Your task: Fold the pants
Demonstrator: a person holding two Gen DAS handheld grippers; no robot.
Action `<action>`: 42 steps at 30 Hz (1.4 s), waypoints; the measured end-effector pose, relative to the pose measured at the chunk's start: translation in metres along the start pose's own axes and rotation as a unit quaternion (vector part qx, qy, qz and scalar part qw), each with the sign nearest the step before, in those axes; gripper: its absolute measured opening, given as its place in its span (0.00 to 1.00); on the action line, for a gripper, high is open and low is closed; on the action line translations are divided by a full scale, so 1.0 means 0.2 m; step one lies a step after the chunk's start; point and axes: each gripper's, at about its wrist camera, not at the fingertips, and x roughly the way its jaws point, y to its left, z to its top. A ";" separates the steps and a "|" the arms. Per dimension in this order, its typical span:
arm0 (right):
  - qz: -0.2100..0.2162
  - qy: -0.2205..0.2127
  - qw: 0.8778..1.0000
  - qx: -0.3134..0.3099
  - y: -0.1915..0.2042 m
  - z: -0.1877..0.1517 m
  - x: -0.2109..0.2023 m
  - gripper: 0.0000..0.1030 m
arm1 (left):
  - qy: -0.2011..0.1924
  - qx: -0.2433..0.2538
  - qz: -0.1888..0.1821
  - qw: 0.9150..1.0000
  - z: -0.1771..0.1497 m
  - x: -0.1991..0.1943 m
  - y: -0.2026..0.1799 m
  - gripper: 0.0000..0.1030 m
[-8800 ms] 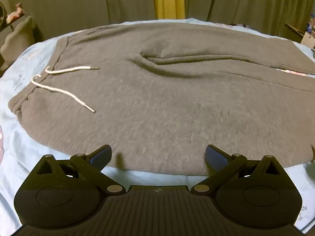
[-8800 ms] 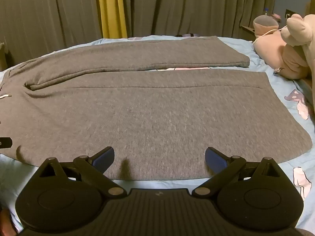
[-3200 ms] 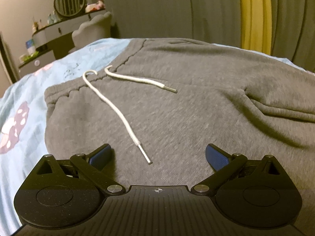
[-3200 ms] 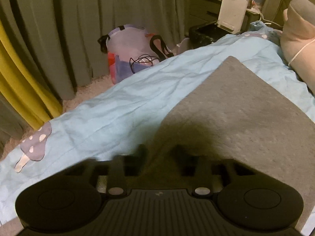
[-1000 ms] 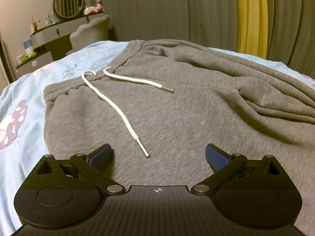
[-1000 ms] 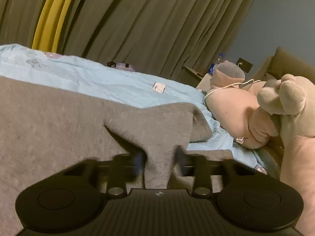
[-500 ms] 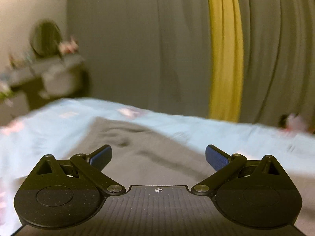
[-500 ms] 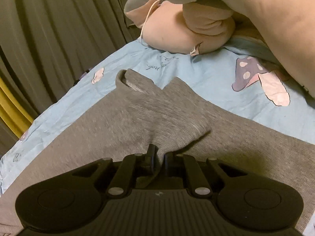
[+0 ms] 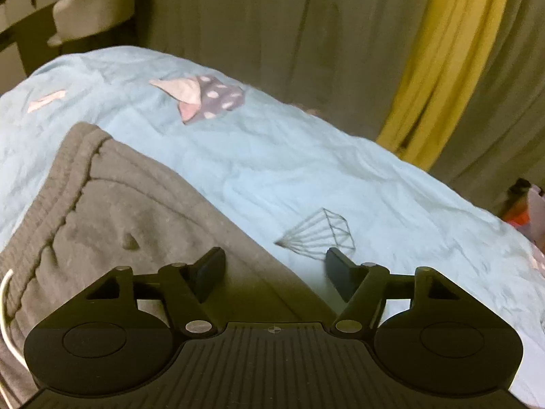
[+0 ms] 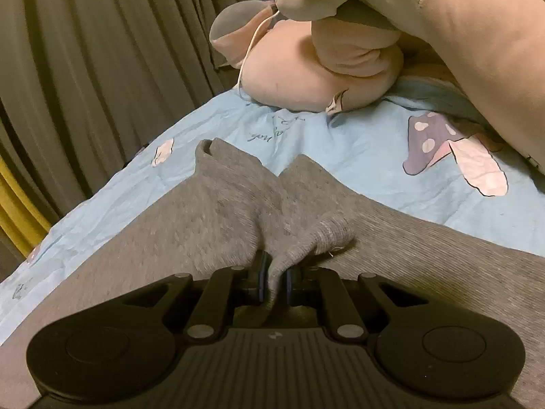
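Grey sweatpants [image 9: 112, 218] lie on a light blue bedsheet [image 9: 306, 170]. In the left wrist view I see their waistband end and a bit of white drawstring [image 9: 5, 306] at the left edge. My left gripper [image 9: 275, 274] is open, its jaws straddling the far edge of the pants near the waist, not holding anything. In the right wrist view my right gripper [image 10: 274, 281] is shut on a fold of the grey leg cuff [image 10: 320, 235], lifted over the other leg [image 10: 442, 259].
Large pink plush toys [image 10: 323, 68] sit on the bed just beyond the cuffs. Grey curtains [image 9: 272, 34] and a yellow curtain [image 9: 442, 61] hang behind the bed. A chair and dresser [image 9: 92, 17] stand at the far left.
My left gripper has swung from the drawstring area to the far waist edge and its jaws have narrowed somewhat. My right gripper has carried the pinched cuff across onto the other leg.
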 end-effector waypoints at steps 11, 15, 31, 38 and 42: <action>0.025 0.013 0.999 0.030 -0.05 0.06 0.01 0.08 | -0.049 -0.025 -0.028 0.998 -0.04 -0.29 0.21 0.08; 0.041 0.002 0.998 0.053 -0.10 0.11 -0.04 0.07 | -0.092 -0.037 -0.064 0.993 -0.14 -0.64 0.39 0.08; 0.038 0.034 0.995 0.089 -0.53 0.13 -0.41 0.12 | -0.047 -0.078 -0.089 0.992 -0.92 -0.88 0.96 0.11; 0.100 0.092 0.973 0.187 -0.67 0.07 -0.31 0.67 | -0.047 -0.105 -0.102 0.988 -0.94 -0.81 1.02 0.46; 0.098 0.102 0.977 0.161 -0.64 0.07 -0.32 0.67 | -0.044 -0.132 -0.100 0.985 -0.95 -0.79 1.04 0.52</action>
